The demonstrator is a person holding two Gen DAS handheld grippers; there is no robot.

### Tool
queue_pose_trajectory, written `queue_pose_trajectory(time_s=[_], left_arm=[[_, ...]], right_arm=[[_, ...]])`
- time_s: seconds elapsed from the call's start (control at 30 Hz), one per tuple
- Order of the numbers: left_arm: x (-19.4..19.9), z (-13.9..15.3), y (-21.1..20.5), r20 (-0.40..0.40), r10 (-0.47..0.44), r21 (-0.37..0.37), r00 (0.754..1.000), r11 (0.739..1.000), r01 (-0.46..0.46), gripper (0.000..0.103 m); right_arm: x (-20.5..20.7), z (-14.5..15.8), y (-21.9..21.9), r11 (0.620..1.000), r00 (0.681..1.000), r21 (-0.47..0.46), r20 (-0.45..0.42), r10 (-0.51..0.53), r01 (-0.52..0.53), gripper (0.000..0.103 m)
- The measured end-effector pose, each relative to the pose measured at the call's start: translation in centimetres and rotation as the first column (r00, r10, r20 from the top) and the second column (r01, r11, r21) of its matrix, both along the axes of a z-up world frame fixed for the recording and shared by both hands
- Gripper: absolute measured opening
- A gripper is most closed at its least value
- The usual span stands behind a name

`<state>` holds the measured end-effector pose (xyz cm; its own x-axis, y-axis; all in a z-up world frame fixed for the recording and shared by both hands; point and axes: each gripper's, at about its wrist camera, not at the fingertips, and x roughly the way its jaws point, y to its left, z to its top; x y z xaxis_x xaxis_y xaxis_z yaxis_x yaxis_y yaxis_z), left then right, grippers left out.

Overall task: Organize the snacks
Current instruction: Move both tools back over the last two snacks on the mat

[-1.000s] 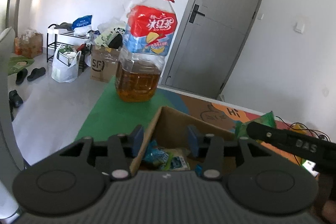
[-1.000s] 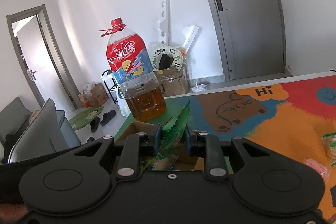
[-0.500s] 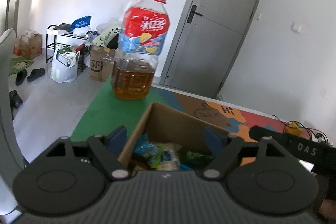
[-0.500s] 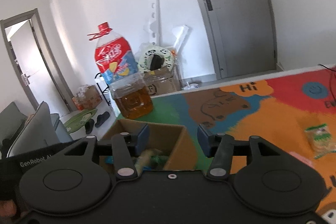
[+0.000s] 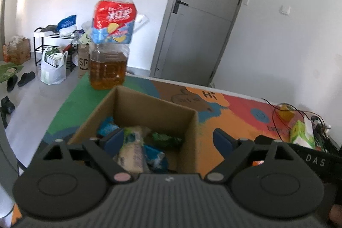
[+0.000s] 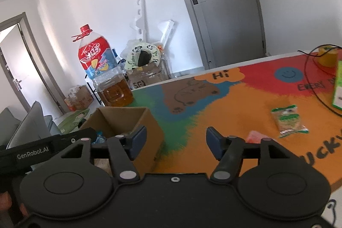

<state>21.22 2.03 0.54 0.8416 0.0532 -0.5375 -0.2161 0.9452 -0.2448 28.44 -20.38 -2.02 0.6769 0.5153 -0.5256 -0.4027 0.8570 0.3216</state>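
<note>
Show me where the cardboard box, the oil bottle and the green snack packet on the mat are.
cardboard box (image 5: 154, 109), left wrist view, inner back wall.
oil bottle (image 5: 106, 72), left wrist view, oil-filled lower body.
green snack packet (image 6: 287, 119), right wrist view, packet middle.

Your open cardboard box (image 5: 149, 112) sits on the mat and holds several packets: a pale one (image 5: 132, 151) lying lengthwise, blue ones and what looks like a green one. Out on the orange area, well apart, a green-and-white snack packet (image 6: 287, 118) lies flat, a small pink one (image 6: 254, 136) nearby

White walls (image 5: 288, 40), grey door (image 5: 196, 31), pale grey floor (image 5: 36, 104).
</note>
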Motion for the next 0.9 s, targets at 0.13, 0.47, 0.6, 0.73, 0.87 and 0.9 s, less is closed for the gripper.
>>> queue_pose_trajectory(time_s=[0.13,0.47,0.6,0.73,0.87,0.9], left_arm=[[-0.4,-0.1,-1.5,-0.016,-0.015,0.003,1.0,1.0,0.015,0.091],[-0.8,-0.7,-5.3,-0.045,-0.046,0.026,0.998,0.999,0.047,0.096],[-0.4,-0.9,-6.9,-0.046,-0.056,0.039,0.997,0.998,0.058,0.096],[0.6,-0.9,-8.4,-0.045,-0.074,0.04,0.996,0.996,0.076,0.096],[1.6,-1.0,-10.0,-0.041,-0.098,0.038,0.994,0.994,0.1,0.096],[2.0,-1.0,-10.3,-0.041,-0.102,0.037,0.994,0.994,0.104,0.096]], right_arm=[[-0.7,0.1,-1.5,1.0,1.0,-0.005,-0.001,-0.005,0.005,0.071],[-1.5,-0.2,-6.0,0.998,0.998,0.016,0.004,-0.068,0.067,0.101],[-1.1,-0.6,-8.0,0.994,0.995,0.038,-0.016,-0.097,0.098,0.103],[-0.7,-1.0,-9.9,0.988,0.99,0.061,-0.021,-0.139,0.14,0.103],[-0.2,-1.5,-11.2,0.983,0.985,0.069,-0.025,-0.17,0.171,0.103],[0.0,-1.6,-11.5,0.982,0.984,0.07,-0.026,-0.176,0.177,0.103]])
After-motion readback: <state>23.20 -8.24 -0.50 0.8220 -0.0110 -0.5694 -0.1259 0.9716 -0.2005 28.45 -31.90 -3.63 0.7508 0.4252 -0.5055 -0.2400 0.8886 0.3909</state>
